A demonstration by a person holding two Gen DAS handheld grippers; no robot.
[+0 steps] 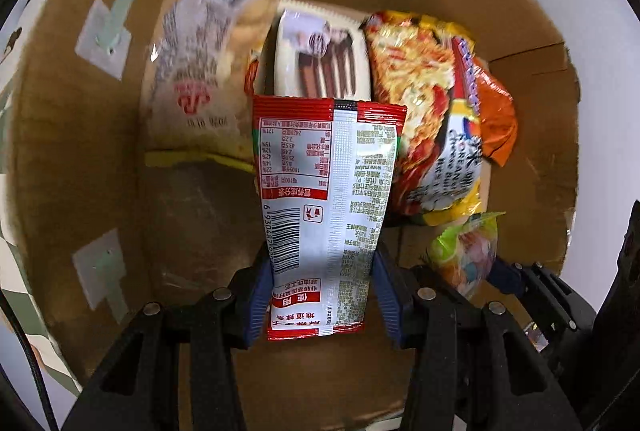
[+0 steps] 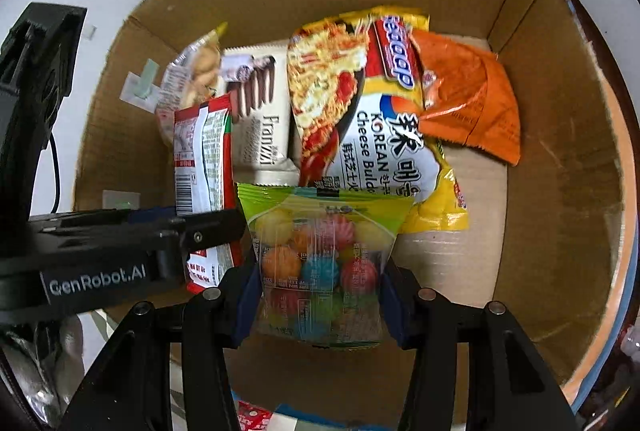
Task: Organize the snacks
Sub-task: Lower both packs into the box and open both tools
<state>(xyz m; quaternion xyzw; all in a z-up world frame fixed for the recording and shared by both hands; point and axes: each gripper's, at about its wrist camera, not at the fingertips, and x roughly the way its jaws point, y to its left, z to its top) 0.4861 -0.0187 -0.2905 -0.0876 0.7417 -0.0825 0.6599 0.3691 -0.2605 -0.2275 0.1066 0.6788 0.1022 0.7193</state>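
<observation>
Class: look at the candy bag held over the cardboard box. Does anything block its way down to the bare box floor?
Nothing visible: the candy bag in the right tool hangs over bare floor of the cardboard box, with the noodle packet further back.

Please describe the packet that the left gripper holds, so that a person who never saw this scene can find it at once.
Look into the open cardboard box, where snack bags lie along the far side. The left gripper holds the red and white packet above them, beside the candy bag in the right gripper. Only this packet shows a barcode and a nutrition table.
</observation>
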